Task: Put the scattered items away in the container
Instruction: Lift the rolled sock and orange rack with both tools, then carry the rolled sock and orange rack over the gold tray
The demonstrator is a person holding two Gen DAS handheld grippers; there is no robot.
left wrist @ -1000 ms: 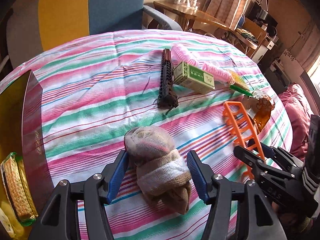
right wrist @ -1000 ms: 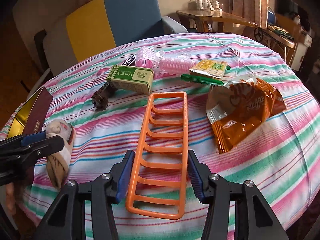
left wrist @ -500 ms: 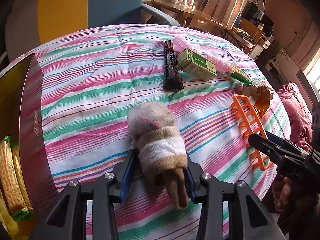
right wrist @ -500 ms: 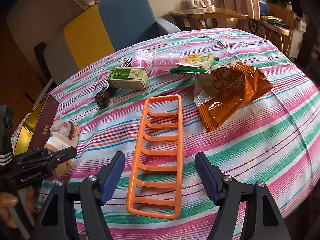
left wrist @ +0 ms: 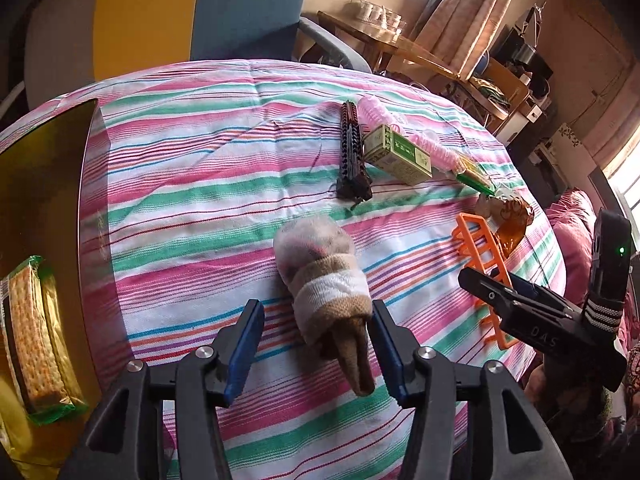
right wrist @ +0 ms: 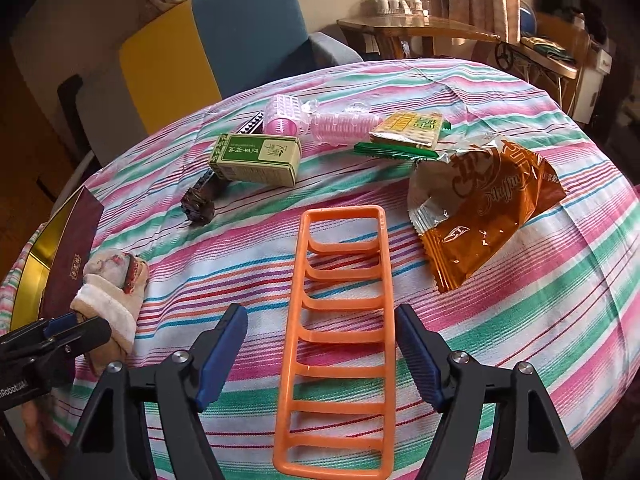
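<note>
A rolled beige and white sock point(left wrist: 326, 292) lies on the striped tablecloth between the fingers of my left gripper point(left wrist: 316, 344); the right pad touches it, the left pad stands apart, so the gripper is open. It also shows in the right wrist view point(right wrist: 110, 292). The gold container point(left wrist: 36, 216) with maroon wall stands at the left and holds a cracker packet point(left wrist: 36, 340). My right gripper point(right wrist: 318, 354) is open around an orange plastic rack point(right wrist: 340, 332), not touching it.
A dark brush point(left wrist: 352, 156), green box point(right wrist: 256, 158), pink hair rollers point(right wrist: 314, 122), cracker packet point(right wrist: 408, 132) and orange snack bag point(right wrist: 484, 204) lie further back on the table. A blue and yellow chair point(right wrist: 208, 44) stands behind.
My left gripper closed on the sock half a second ago and has now opened again, the sock still on the cloth. My right gripper opened wider and drew back a little from the rack.
</note>
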